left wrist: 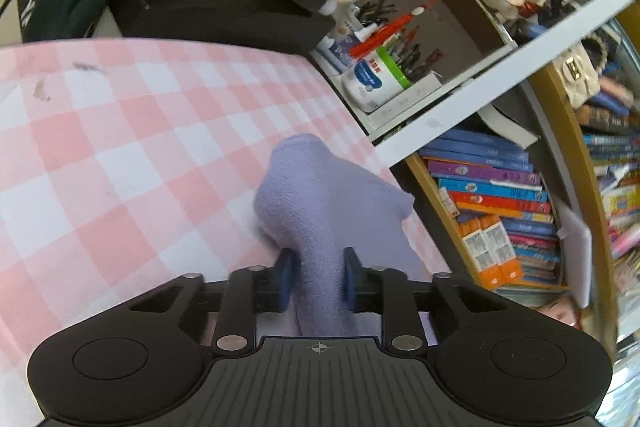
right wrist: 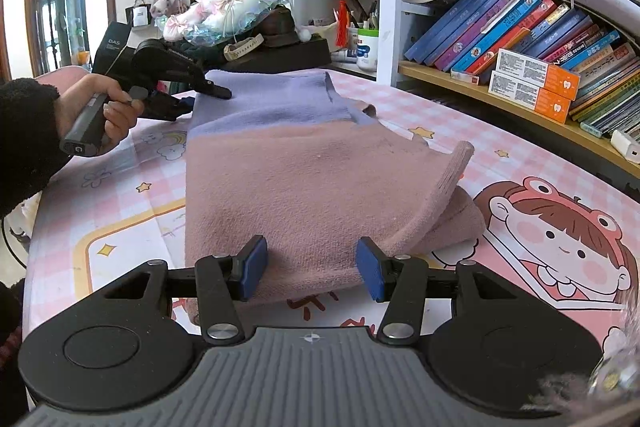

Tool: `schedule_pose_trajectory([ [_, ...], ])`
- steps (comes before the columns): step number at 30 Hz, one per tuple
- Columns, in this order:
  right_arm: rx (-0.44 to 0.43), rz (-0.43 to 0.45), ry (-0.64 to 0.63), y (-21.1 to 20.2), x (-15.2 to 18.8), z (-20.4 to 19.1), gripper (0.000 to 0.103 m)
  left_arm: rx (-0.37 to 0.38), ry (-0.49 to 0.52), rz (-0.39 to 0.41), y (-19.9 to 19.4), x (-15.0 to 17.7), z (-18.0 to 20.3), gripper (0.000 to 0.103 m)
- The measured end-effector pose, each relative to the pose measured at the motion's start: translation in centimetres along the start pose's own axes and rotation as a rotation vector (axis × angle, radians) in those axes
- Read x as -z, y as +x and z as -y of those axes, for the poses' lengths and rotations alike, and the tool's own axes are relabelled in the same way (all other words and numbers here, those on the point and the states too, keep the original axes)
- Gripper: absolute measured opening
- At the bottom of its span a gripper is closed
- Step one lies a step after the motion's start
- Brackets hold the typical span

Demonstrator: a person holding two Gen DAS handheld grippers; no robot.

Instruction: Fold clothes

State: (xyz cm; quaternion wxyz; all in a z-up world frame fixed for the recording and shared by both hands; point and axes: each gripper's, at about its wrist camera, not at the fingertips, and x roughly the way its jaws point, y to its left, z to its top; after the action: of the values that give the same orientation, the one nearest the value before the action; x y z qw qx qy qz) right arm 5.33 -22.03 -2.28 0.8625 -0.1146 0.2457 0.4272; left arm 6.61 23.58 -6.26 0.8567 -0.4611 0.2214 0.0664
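My left gripper (left wrist: 317, 277) is pinched tight on a bunched lilac fold of the sweater (right wrist: 304, 171), at the garment's far purple end near the back edge of the table (right wrist: 520, 163). My right gripper (right wrist: 311, 269) stands wide, its blue pads either side of the pink hem at the near edge, and I cannot tell whether they touch the cloth or just straddle it.

The sweater lies flat along the middle of the table, pink half towards me, one sleeve (right wrist: 452, 187) curling up on the side nearest the bookshelf (right wrist: 520, 107).

My worries: with only the left end held, lifting would likely drag the loose pink end and wrinkle the whole thing. The bunched pinch may hold just one layer, so the fold could come out crooked. The sleeve could flop free and spoil the edge.

The left view shows only that lilac clump; the rest of the garment is cut off. The sweater's underside and the sleeve beneath the curl are hidden.
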Motion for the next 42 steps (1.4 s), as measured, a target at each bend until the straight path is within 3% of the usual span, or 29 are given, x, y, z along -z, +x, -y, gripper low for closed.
schedule_pose_trajectory([
  [4, 0.006, -0.001, 0.015, -0.2, 0.1, 0.1, 0.048, 0.077, 0.101, 0.013, -1.9, -0.1, 2.9, 0.009],
  [10, 0.001, -0.006, 0.032, 0.0, 0.0, 0.4, 0.047, 0.185, 0.509, 0.047, -5.9, 2.9, 13.5, 0.009],
  [14, -0.002, -0.008, 0.056, 0.0, 0.0, 0.8, 0.047, 0.277, 1.013, 0.021, -8.7, 11.2, 20.3, 0.01],
  [17, -0.008, -0.01, 0.076, 0.0, 0.1, 1.1, 0.047, 0.228, 1.492, -0.123, -8.8, 20.3, 21.7, 0.011],
  [19, -0.011, -0.012, 0.088, 0.0, 0.1, 1.3, 0.048, 0.172, 1.661, -0.186, -7.8, 24.2, 20.7, 0.012],
  [20, -0.013, -0.011, 0.096, 0.0, 0.1, 1.4, 0.048, 0.152, 1.696, -0.202, -7.4, 25.2, 20.2, 0.012],
  [25, -0.018, -0.012, 0.102, 0.0, 0.1, 1.5, 0.049, 0.173, 1.572, -0.224, -6.8, 24.3, 19.2, 0.018],
  [27, -0.018, -0.011, 0.102, 0.0, 0.1, 1.5, 0.049, 0.18, 1.586, -0.217, -6.7, 24.7, 19.2, 0.021],
  [28, -0.017, -0.01, 0.102, -0.1, 0.1, 1.5, 0.05, 0.185, 1.596, -0.213, -6.7, 25.0, 19.0, 0.024],
  [30, -0.019, -0.012, 0.113, -0.2, 0.2, 1.7, 0.051, 0.208, 1.609, -0.215, -6.9, 25.4, 18.7, 0.04],
  [42, -0.033, -0.012, 0.139, -0.3, 0.2, 2.2, 0.053, 0.231, 1.615, -0.203, -7.1, 25.4, 18.8, 0.046],
])
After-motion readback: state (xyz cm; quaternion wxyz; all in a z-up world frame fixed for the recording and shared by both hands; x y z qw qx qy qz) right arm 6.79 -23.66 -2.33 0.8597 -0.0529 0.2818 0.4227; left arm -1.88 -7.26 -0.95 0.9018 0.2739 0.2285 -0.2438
